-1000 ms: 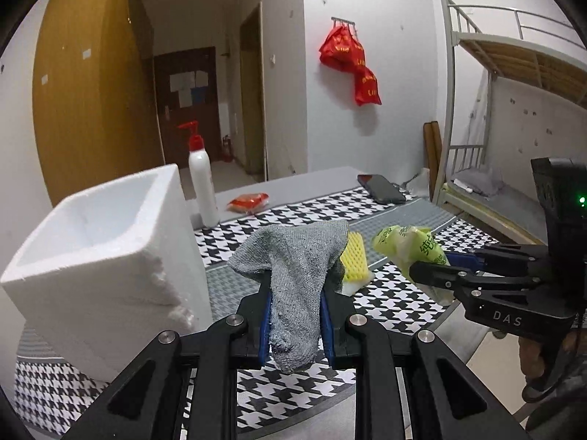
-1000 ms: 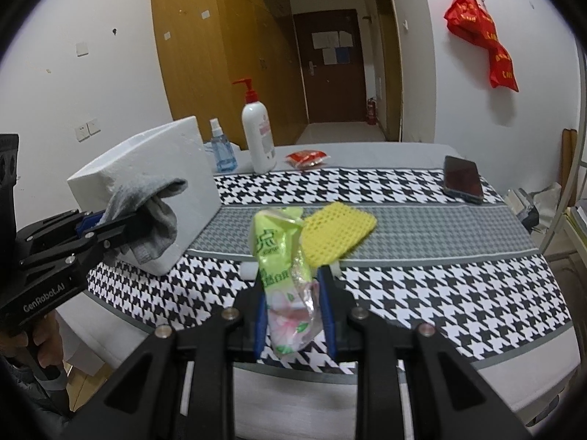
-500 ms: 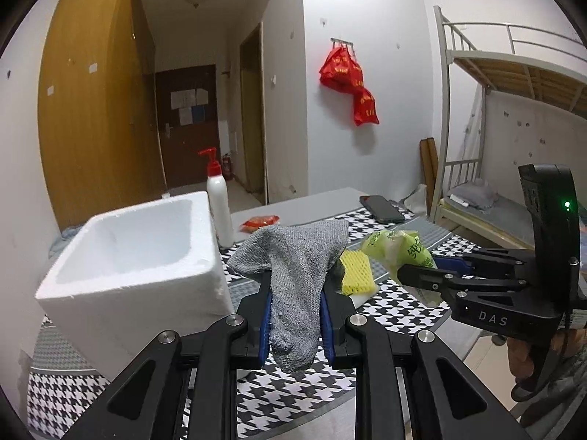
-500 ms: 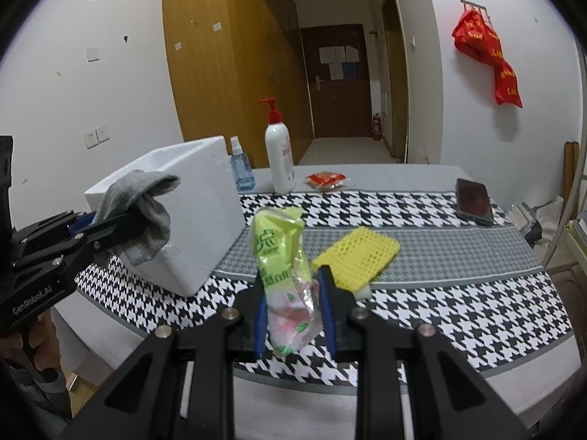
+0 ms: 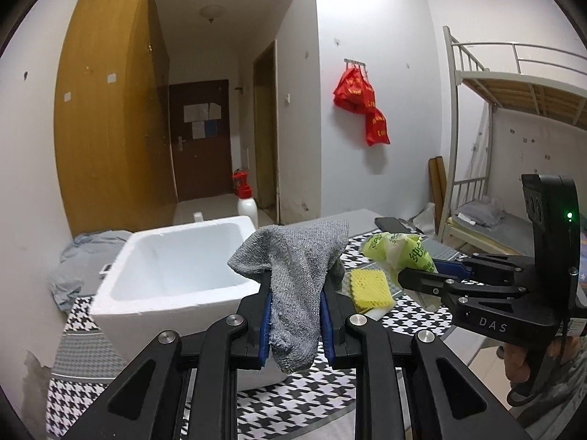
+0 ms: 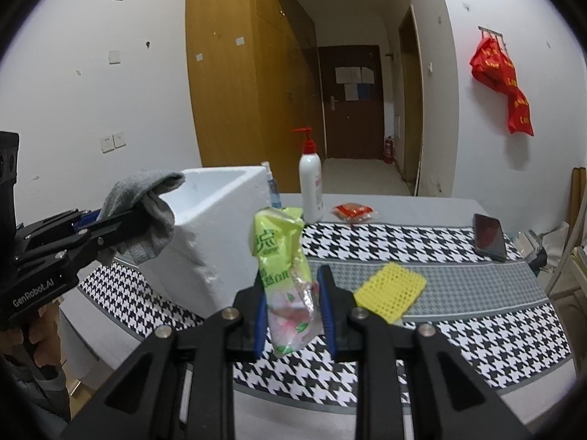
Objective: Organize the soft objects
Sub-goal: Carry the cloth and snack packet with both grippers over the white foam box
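Pinching a grey sock (image 5: pixel 297 278) between its blue pads, the left gripper (image 5: pixel 295 324) hangs in the air just in front of the white foam box (image 5: pixel 176 278), tilted slightly downward; its jaws are nearly closed on the fabric, whose upper part flops over the fingertips toward the box's open top while the toe end dangles below. In the right wrist view the same gripper reaches in from the left, level with the box's rim, with the sock drooping against the box's near corner, and the person's hand (image 6: pixel 35 326) grips the handle below it. The right gripper (image 6: pixel 293 311) is likewise narrowly closed, clamping a green and pink plastic packet (image 6: pixel 286 278) upright between its pads, held above the table to the right of the box. A yellow sponge (image 6: pixel 392 293) lies flat on the houndstooth tablecloth (image 6: pixel 477 333) right of the box, beyond the packet. Behind the box stands a white pump bottle (image 6: pixel 311 187), with a small red sachet (image 6: pixel 354 211) beside it and a dark phone (image 6: pixel 489 236) farther right.
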Motion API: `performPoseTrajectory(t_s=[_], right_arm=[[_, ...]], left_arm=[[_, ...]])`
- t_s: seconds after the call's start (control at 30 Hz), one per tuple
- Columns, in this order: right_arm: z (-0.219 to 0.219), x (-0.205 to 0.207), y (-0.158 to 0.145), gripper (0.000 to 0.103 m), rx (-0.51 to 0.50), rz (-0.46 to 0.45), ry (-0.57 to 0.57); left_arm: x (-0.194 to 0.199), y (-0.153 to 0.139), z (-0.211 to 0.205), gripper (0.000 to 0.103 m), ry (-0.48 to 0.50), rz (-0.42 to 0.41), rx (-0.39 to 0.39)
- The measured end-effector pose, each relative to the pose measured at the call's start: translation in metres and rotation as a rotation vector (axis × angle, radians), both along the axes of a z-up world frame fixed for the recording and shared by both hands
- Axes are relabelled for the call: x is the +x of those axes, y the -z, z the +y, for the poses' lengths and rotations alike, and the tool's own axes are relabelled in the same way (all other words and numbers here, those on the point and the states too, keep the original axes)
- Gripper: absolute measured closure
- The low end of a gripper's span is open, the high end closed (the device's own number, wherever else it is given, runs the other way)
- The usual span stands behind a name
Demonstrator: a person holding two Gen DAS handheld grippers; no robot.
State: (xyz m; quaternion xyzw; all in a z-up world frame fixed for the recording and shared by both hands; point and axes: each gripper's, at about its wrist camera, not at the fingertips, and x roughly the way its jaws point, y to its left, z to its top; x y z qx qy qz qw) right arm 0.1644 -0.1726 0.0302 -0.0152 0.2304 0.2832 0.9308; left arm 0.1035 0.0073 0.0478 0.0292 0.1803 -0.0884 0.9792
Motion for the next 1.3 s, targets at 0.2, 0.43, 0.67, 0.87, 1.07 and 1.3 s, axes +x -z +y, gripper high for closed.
performPoseTrajectory(t_s=[0.2,0.43,0.67,0.87,1.07,1.3], right_arm=[[0.018,-0.01,-0.007,0.074,0.018,-0.022,-0.011],[0.043,-0.021,-0.021,0.074,0.007,-0.058,-0.032],[0.066,-0.022,-0.026,0.074,-0.012,-0.067,-0.064],[0.082,-0.022,-0.03,0.074,-0.029,-0.085,-0.105],[0.093,-0.017,-0.033,0.074,-0.039,-0.097,-0.151],[0.107,-0.009,-0.037,0.074,-0.058,-0.117,-0.192]], left_arm=[[-0.009,-0.006,0.019,0.08,-0.03,-0.03,0.008],[-0.015,-0.009,0.045,0.08,-0.073,-0.05,-0.013],[-0.022,-0.009,0.068,0.08,-0.136,-0.059,-0.039],[-0.027,-0.007,0.08,0.08,-0.195,-0.065,-0.061],[-0.027,-0.006,0.089,0.08,-0.246,-0.075,-0.072],[-0.024,-0.002,0.096,0.08,-0.284,-0.072,-0.085]])
